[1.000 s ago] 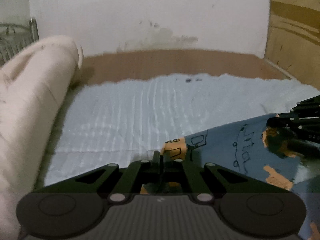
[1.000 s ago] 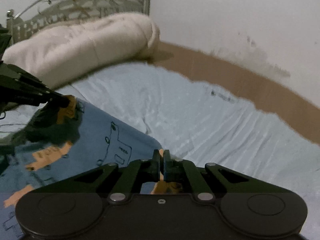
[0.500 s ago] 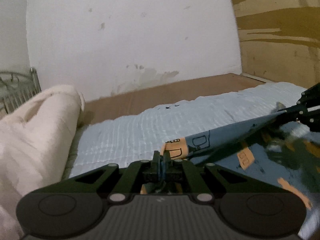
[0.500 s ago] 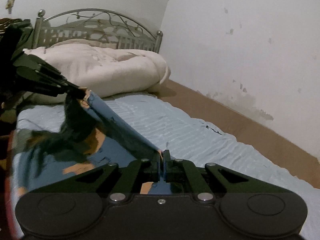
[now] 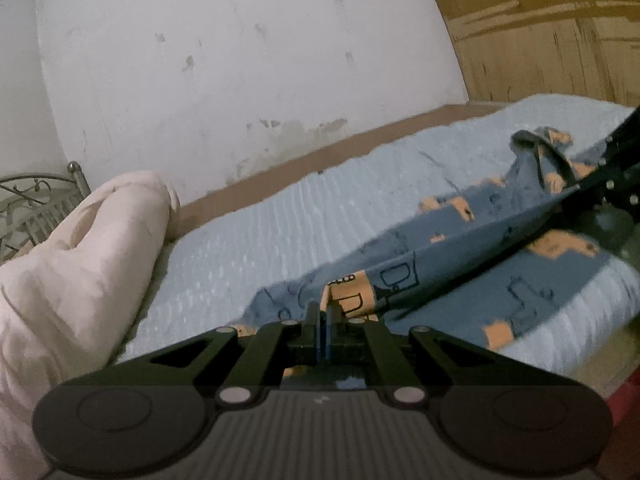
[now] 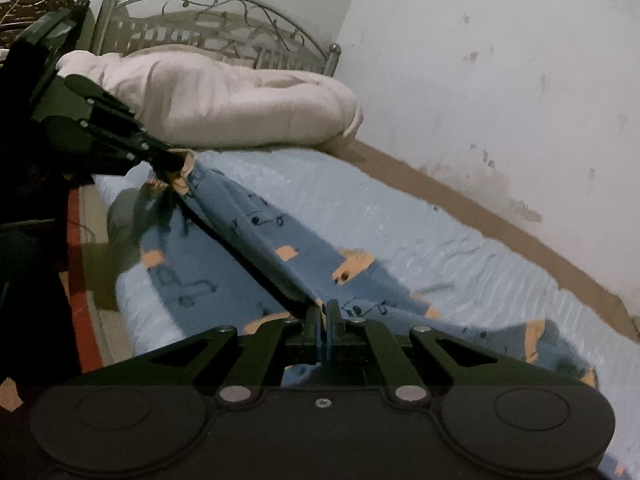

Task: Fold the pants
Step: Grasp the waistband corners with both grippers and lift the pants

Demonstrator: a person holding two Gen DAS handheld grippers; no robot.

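The pants point(image 5: 472, 240) are blue with orange patches and dark line drawings, spread on a light blue bed sheet point(image 5: 280, 236). My left gripper point(image 5: 323, 312) is shut on one edge of the pants, at an orange patch. My right gripper point(image 6: 323, 312) is shut on another edge of the pants point(image 6: 280, 240). The cloth runs taut between the two grippers, lifted off the layer lying below it. The left gripper point(image 6: 176, 160) shows at the left of the right wrist view, and the right gripper point(image 5: 580, 188) shows at the right edge of the left wrist view.
A rolled cream blanket point(image 6: 224, 96) lies along the metal headboard point(image 6: 216, 20). A white stained wall point(image 5: 240, 72) runs behind the bed, with a brown strip of bed frame point(image 6: 500, 224) below it. A wooden panel point(image 5: 540, 40) stands at the far right. The near bed edge drops to a red floor point(image 6: 82, 300).
Both grippers have swept back toward the near edge of the bed with the pants in them. The lifted cloth now lies lower and stretches tight between them.
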